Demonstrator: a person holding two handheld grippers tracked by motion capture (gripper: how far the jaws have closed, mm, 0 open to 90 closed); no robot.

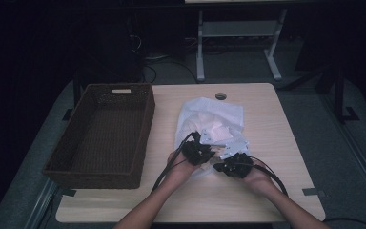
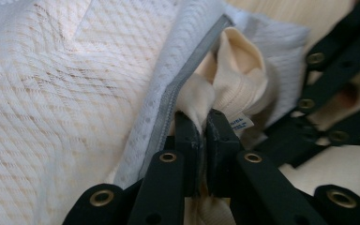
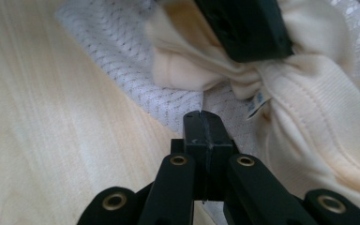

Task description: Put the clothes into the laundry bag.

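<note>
On the light wooden bench (image 1: 267, 143) lies a white mesh laundry bag (image 1: 228, 112) with a cream garment (image 1: 205, 121) inside it, a little toward 1 o'clock from the middle of the bench. The open mouth of the bag is turned to 6 o'clock, where both hands of the person are.

The left hand-held gripper (image 2: 202, 126) is clenched on a fold of the cream garment (image 2: 236, 75). In the left gripper view the cloth is pinched between its two black jaws, just beside the grey zipper edge (image 2: 187, 70) of the mesh bag (image 2: 51, 93). A small white label (image 2: 240, 123) hangs from the garment at about 3 o'clock of the jaw tips.

The right hand-held gripper (image 3: 201, 119) is closed too, and its jaws meet at the edge of the white mesh (image 3: 122, 47). It seems they pinch the thin mesh there, but the view along the jaws is too close for me to be sure. At 12 o'clock from it, in the right gripper view, the other gripper's black jaw presses into the cream cloth (image 3: 309, 108).

In the high view the left hand-held gripper (image 1: 198, 151) and the right one (image 1: 233, 166) are just beside each other at the near end of the bag. A dark woven basket (image 1: 95, 174) stands at 9 o'clock of the bag, on the left side of the bench, well apart from the hands.
</note>
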